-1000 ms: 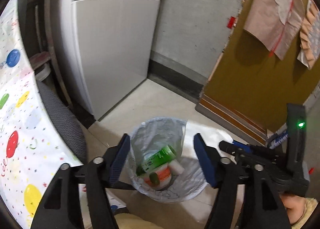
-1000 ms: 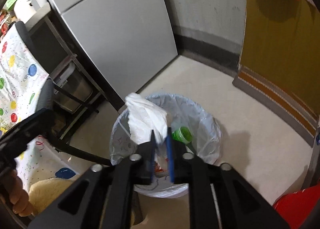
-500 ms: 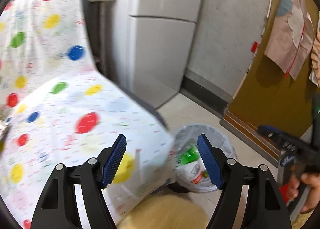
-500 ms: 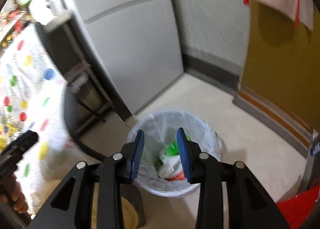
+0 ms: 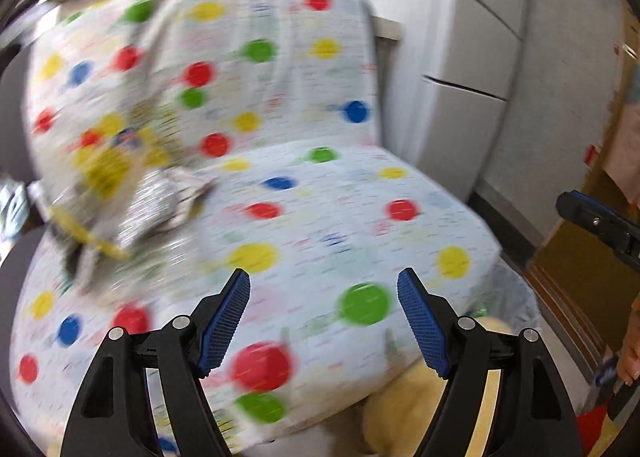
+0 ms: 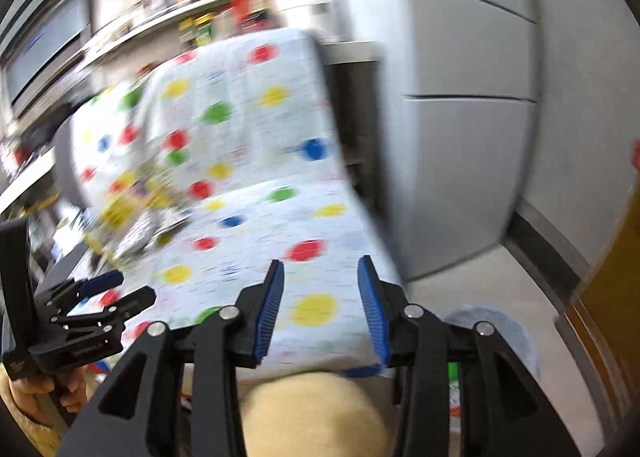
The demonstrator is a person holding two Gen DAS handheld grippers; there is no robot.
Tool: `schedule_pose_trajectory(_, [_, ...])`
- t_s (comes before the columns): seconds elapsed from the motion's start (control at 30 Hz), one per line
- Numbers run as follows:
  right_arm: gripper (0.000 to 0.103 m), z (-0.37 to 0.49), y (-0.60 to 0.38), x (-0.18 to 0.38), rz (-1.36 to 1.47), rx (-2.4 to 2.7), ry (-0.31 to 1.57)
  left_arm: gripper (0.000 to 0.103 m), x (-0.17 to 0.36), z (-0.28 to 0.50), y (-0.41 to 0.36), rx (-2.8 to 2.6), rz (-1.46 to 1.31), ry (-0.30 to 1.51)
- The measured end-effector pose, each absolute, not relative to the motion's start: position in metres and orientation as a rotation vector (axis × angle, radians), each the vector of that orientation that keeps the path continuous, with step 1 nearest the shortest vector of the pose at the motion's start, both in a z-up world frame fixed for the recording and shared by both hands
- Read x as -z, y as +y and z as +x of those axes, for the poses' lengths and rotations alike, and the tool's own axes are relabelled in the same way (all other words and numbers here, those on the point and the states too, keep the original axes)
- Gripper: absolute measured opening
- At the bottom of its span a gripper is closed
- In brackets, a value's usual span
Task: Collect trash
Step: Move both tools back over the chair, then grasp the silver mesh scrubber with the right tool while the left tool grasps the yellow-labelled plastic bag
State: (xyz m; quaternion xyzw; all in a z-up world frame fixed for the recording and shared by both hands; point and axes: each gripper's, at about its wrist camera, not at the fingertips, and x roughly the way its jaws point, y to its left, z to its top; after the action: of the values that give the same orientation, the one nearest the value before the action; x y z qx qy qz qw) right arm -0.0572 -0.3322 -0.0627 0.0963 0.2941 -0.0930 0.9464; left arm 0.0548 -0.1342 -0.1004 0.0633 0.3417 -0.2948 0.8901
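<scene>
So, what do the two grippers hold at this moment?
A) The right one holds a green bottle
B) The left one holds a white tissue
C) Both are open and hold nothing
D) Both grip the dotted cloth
C: the left gripper and the right gripper both show spread fingers with only the dotted cloth behind the gap.

A chair draped in a white cloth with red, yellow, green and blue dots [image 5: 304, 193] fills the view ahead of both grippers, blurred by motion. Behind its backrest runs a shelf [image 6: 168, 13] crowded with jars and packets too smeared to name. To the right stands a pale grey fridge with 2 doors [image 6: 468, 161], then a grey wall [image 5: 568, 69]. Lower right lies light tiled floor [image 6: 492, 277] beside an ochre door [image 5: 576, 257].
</scene>
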Motion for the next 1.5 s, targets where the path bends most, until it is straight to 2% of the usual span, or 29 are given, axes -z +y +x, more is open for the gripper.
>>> schedule_pose_trajectory(0.33, [0.039,0.046,-0.241,0.073,0.106,-0.065,0.687,0.077,0.103,0.096,-0.003,0.264,0.057,0.728])
schedule_pose_trajectory(0.57, [0.04,0.099,-0.199,0.077,0.074,-0.146,0.712,0.077,0.092,0.125,0.052,0.121,0.02,0.727])
schedule_pose_trajectory(0.7, [0.047,0.134,-0.171,0.086,0.042,-0.184,0.743,0.077,0.089,0.14,0.066,0.089,0.003,0.723])
schedule_pose_trajectory(0.8, [0.051,0.161,-0.152,0.095,0.016,-0.193,0.773,0.087,0.089,0.152,0.071,0.076,0.003,0.724])
schedule_pose_trajectory(0.93, [0.056,0.199,-0.131,0.111,-0.006,-0.189,0.825,0.087,0.094,0.166,0.073,0.064,-0.003,0.734])
schedule_pose_trajectory(1.0, [0.065,0.216,-0.122,0.119,-0.012,-0.183,0.848,0.087,0.097,0.171,0.074,0.06,-0.009,0.745])
schedule_pose_trajectory(1.1, [0.073,0.231,-0.11,0.125,-0.036,-0.184,0.862,0.087,0.101,0.175,0.077,0.06,-0.015,0.751])
schedule_pose_trajectory(1.2, [0.074,0.243,-0.097,0.131,-0.096,-0.179,0.884,0.087,0.103,0.177,0.078,0.059,-0.023,0.756])
schedule_pose_trajectory(1.23, [0.071,0.245,-0.094,0.133,-0.12,-0.17,0.893,0.087,0.103,0.177,0.079,0.059,-0.025,0.757])
schedule_pose_trajectory(1.3, [0.042,0.244,-0.094,0.132,-0.135,-0.156,0.898,0.087,0.103,0.175,0.079,0.061,-0.026,0.756])
schedule_pose_trajectory(1.33, [0.035,0.24,-0.098,0.128,-0.115,-0.16,0.887,0.087,0.102,0.174,0.079,0.064,-0.026,0.754])
schedule_pose_trajectory(1.37, [0.019,0.238,-0.101,0.125,-0.103,-0.161,0.878,0.087,0.102,0.172,0.078,0.067,-0.025,0.752])
schedule_pose_trajectory(1.5, [0.012,0.205,-0.136,0.088,0.022,-0.191,0.741,0.087,0.1,0.169,0.075,0.079,-0.022,0.753])
